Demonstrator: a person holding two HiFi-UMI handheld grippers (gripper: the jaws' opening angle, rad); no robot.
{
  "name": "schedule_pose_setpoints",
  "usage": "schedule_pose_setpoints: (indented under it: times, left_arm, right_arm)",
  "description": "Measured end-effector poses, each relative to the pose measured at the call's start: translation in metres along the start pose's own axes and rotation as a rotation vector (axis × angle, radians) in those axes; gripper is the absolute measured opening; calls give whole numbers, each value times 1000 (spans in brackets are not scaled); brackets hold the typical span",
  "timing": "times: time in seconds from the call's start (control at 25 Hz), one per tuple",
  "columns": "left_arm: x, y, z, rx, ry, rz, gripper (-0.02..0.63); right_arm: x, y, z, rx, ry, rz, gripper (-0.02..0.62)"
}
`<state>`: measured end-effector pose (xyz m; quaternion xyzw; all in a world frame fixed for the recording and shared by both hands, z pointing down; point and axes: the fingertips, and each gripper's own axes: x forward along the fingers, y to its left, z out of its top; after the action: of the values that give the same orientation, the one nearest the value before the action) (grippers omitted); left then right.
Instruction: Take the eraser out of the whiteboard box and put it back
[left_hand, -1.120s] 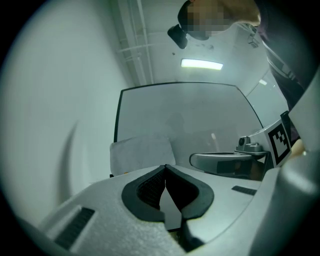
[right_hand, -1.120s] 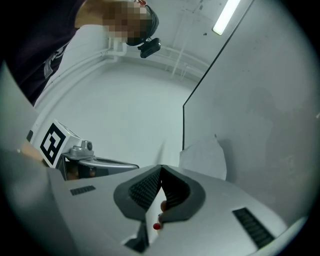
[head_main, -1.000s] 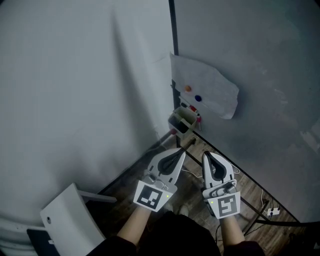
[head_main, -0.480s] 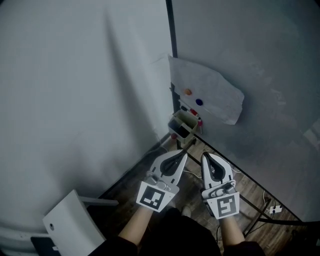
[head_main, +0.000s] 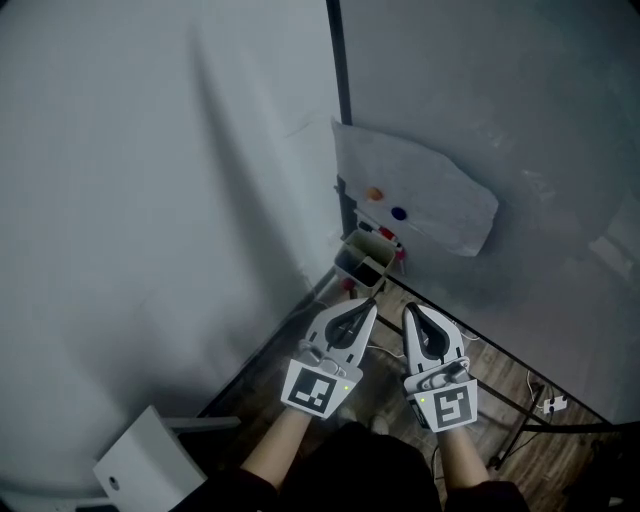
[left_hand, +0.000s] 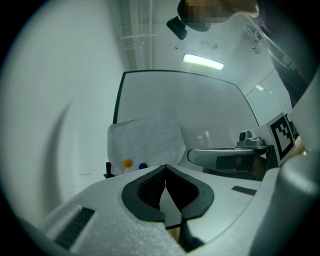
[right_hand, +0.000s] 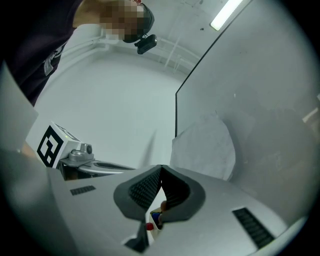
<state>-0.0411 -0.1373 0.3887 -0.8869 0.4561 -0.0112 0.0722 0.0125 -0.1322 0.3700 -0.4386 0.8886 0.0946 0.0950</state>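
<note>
Approach to the box, nothing in hand yet.

I can't pick the eraser out; I judge it sits in the box, which hangs at the whiteboard's lower left corner, under a white sheet pinned there by an orange magnet and a blue one. Red caps show at the box's right side. My left fingers and right fingers are side by side just short of the box, both pointing at it, both pressed fully together with nothing between them. So this is the reach before the take-out. Next I'd need to part one pair of fingers, come in over the box's open top, and find the eraser among the pens before closing on it.
</note>
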Motion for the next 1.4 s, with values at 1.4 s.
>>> schedule_pose_setpoints:
  times: [1.4]
  left_arm:
    - [75,50,-123,148,212,124,171]
  right_arm:
    - [34,-27,-91,62,133,37,3]
